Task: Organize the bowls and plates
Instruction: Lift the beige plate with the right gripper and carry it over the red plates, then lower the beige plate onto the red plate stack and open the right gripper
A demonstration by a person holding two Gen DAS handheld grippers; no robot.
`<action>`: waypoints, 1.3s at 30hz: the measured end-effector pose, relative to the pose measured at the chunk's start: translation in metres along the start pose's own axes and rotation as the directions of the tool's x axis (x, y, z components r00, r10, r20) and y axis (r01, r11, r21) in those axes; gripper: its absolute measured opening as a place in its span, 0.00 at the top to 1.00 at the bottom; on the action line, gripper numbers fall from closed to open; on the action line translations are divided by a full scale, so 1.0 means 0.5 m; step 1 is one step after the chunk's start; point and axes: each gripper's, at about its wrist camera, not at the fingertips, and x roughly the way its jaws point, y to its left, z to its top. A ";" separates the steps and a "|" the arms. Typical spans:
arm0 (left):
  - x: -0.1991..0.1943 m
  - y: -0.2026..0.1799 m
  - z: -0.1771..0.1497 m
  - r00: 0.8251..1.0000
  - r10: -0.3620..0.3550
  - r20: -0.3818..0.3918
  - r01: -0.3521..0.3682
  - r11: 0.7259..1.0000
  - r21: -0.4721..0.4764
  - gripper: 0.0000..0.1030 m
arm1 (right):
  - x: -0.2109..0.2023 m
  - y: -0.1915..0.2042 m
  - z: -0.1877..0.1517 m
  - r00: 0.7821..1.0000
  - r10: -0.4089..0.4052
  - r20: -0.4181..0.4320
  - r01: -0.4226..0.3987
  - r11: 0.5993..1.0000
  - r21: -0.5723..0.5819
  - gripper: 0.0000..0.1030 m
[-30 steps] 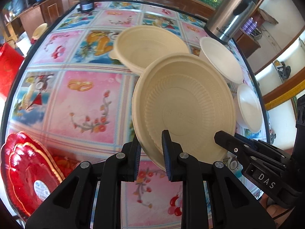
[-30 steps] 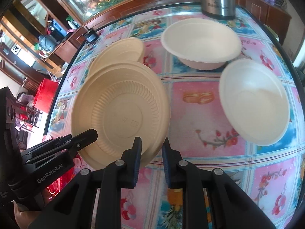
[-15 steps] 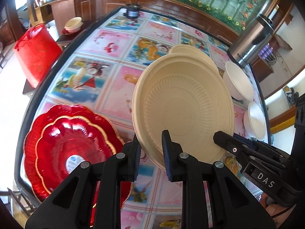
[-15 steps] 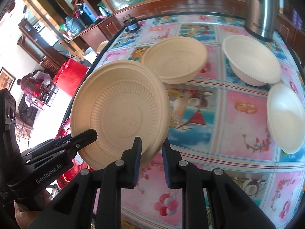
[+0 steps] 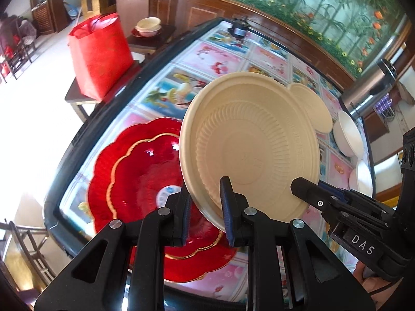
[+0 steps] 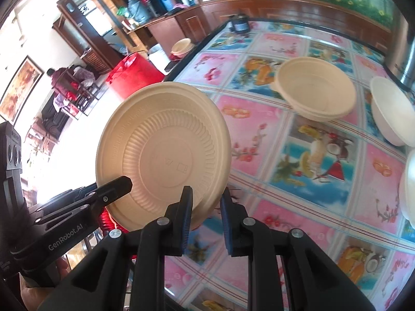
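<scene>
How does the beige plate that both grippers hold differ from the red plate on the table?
The beige plate is plain matte with fine radial ribs; the red plate is glossy, with a scalloped gold line. The beige plate is tilted in the air, its rim clamped by the left gripper and the right gripper; the red plate lies flat near the table edge. The red plate looks wider. Both are round.

My left gripper [image 5: 205, 213] is raised, its two blue-padded fingers [image 5: 226, 208] drawn in close on a thin rim. My right gripper [image 6: 205, 213] sits just beside it at the same height, jaws likewise nearly together, each one's black frame reaching into the other's view.
</scene>
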 end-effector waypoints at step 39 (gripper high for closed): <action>0.059 0.144 -0.072 0.984 0.069 -0.167 -0.097 0.981 -0.169 0.79 | 0.130 0.119 -0.035 0.973 -0.006 -0.229 -0.024 0.991 -0.129 0.80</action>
